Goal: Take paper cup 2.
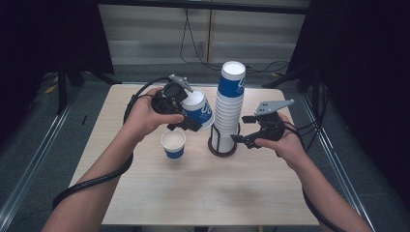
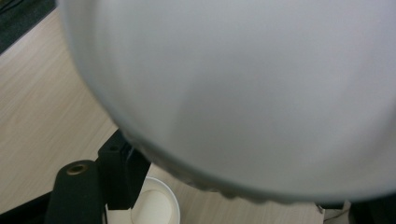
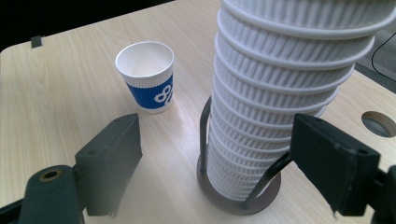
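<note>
Low centre in the high view, a lone cup (image 1: 173,144) stands upright on the surface (image 1: 203,188). At centre right, the right claw (image 1: 237,138) is spread around the foot of the cup stack (image 1: 227,111) in its wire holder (image 1: 222,147), pads apart from it. Above the lone cup, the left claw (image 1: 186,123) pinches a tilted cup (image 1: 198,109).

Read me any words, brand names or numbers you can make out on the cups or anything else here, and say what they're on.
No words or numbers can be read here.
Standing cup: a white looped logo on its blue band, no letters.
Held cup in the left gripper: white marks on blue, too blurred to read.
Top cup of the stack: white marks on blue, too small to read.
</note>
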A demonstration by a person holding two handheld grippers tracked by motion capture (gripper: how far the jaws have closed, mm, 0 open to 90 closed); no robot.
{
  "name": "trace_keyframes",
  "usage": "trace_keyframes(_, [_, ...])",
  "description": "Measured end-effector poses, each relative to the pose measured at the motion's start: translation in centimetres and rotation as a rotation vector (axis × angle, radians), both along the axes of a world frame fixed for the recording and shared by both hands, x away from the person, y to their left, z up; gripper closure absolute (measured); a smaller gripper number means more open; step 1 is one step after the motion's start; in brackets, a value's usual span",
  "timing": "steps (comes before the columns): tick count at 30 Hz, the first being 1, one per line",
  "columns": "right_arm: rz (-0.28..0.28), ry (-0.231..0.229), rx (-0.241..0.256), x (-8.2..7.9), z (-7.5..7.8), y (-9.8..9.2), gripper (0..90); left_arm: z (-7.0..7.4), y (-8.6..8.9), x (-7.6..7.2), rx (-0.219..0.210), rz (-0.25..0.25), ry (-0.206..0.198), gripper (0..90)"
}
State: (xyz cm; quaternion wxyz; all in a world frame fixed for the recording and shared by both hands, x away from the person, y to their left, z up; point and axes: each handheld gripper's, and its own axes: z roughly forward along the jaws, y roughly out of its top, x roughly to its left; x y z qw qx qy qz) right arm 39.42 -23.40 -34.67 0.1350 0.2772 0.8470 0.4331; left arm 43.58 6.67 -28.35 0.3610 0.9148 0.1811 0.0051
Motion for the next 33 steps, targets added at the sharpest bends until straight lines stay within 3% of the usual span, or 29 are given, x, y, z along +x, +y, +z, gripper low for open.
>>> trace_keyframes(7, [0.023, 0.008, 0.026, -0.4, -0.4, 0.0, 16.2, -1.0, -0.5, -0.3, 0.011, -0.021, 0.013, 27.0])
trace_keyframes(17, [0.054, 0.014, 0.016, -1.1, -1.0, 0.1, 16.5, -2.3, -1.4, -0.8, 0.055, -0.067, 0.025, 26.9])
trace_keyframes(23, [0.062, 0.021, 0.011, -1.4, -1.3, 0.0, 16.6, -3.2, -2.1, -1.2, 0.091, -0.095, 0.034, 26.9])
trace_keyframes(33, [0.101, 0.036, -0.010, -1.8, -2.0, 0.4, 16.8, -4.5, -3.0, -1.8, 0.196, -0.125, 0.041, 26.9])
